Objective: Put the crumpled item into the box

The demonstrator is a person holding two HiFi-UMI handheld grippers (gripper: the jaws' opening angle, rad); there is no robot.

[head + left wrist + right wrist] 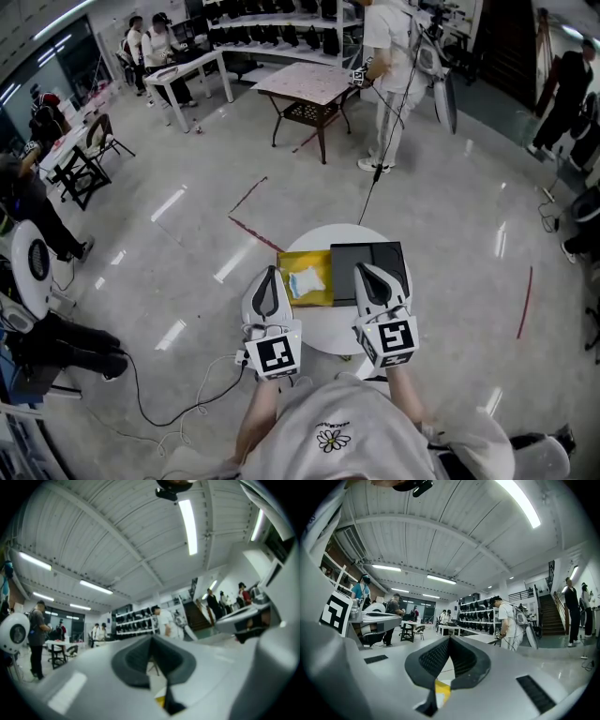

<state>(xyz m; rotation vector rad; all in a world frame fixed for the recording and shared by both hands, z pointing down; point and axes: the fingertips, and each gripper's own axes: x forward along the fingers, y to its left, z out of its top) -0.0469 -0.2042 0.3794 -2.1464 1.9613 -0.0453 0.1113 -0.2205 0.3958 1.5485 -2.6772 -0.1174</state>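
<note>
Your left gripper (273,274) has its dark ribbed pads pressed together with nothing caught between them. From the head view it sits over the near left part of the small round white table (328,236), pointing across the table away from you. Your right gripper (364,272) is also fully closed and empty, its pads meeting in a thin line. It sits over the near right part of the same table.

The crumpled white and pale-blue item (307,281) lies on the flat yellow square sheet or tray (305,260) at the table's left of centre, just beside the tip of your left gripper. Neither gripper has hold of it. The dark grey rectangular box (375,253) sits on the table's right half, its edge right against the yellow square. Your right gripper's tip overlaps its near side in the head view. Whether that gripper touches the box cannot be told.
</note>
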